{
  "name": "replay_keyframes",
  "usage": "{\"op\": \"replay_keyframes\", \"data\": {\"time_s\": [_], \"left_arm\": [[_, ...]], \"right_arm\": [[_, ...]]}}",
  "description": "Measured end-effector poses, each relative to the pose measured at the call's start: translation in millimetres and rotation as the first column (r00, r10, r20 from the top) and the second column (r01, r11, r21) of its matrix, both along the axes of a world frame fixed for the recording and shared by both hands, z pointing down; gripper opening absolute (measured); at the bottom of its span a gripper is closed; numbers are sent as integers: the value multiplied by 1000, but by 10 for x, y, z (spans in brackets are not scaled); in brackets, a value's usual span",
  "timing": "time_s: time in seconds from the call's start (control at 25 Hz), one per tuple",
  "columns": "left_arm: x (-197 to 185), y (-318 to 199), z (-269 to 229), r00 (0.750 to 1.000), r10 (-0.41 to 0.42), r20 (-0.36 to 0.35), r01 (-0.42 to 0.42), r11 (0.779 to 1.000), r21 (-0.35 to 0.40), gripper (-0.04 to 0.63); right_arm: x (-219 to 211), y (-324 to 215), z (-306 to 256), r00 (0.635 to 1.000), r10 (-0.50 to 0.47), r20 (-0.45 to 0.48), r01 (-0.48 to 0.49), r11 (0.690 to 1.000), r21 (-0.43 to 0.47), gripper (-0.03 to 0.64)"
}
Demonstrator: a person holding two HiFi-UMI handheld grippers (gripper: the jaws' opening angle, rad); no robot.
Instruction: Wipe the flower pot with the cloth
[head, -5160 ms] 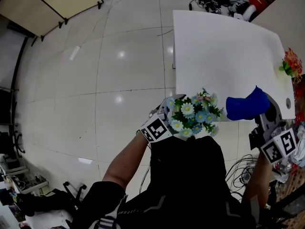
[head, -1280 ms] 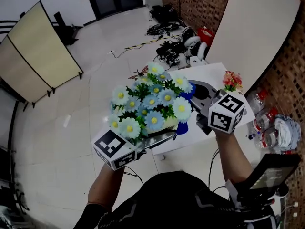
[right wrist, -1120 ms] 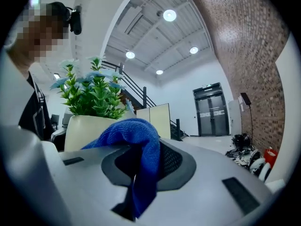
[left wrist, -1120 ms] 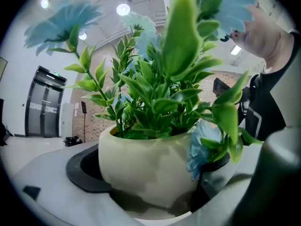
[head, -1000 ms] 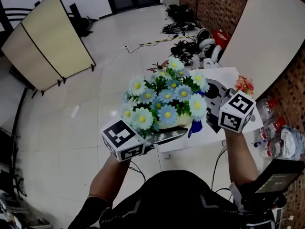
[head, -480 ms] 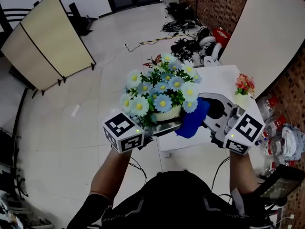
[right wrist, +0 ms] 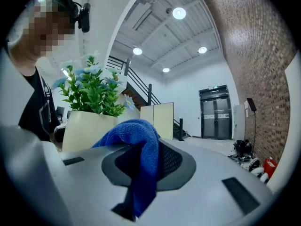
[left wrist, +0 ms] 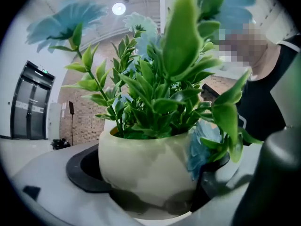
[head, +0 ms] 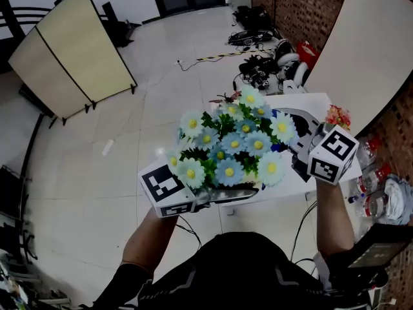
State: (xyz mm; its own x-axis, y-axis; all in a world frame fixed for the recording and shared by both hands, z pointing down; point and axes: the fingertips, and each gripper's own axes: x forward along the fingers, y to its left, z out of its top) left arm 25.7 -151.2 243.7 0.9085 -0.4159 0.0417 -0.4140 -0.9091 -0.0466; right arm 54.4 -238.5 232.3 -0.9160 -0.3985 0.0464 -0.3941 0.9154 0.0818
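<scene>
L gripper (head: 233, 191) jaws clamp flower pot (left wrist: 148, 166); R gripper (head: 292, 123) pinches cloth (right wrist: 141, 149) beside pot wall. Can't confirm contact. You likely have most wiping left.

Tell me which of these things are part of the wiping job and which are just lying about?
Part of the job:
flower pot, held in the left gripper
blue cloth, held in the right gripper

Just lying about:
white table
small red-flowered plant
folding screen
cables and gear on the floor
</scene>
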Motion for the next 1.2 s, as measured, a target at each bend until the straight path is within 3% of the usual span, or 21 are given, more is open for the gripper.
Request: {"op": "replay_keyframes", "data": {"time_s": [0.28, 0.64, 0.88, 1.08, 1.2], "left_arm": [[-18, 10, 23, 999, -44, 15, 45, 999, -11, 566], [-24, -112, 144, 998, -63, 9, 64, 998, -23, 566], [-11, -41, 79, 999, -33, 7, 34, 999, -11, 566], [-6, -67, 65, 999, -33, 0, 33, 999, -4, 566], [-13, -52, 1, 1000, -1, 19, 0, 999, 46, 566]], "right_arm": [[-5, 454, -74, 997, -78, -29, 79, 996, 33, 63], [74, 906, -77, 996, -83, -33, 86, 994, 68, 63], [213, 832, -162, 998, -56, -11, 57, 997, 52, 63], [369, 599, -200, 998, -15, 60, 14, 1000, 17, 63], [332, 252, -196, 999, 34, 36, -35, 999, 21, 64]]}}
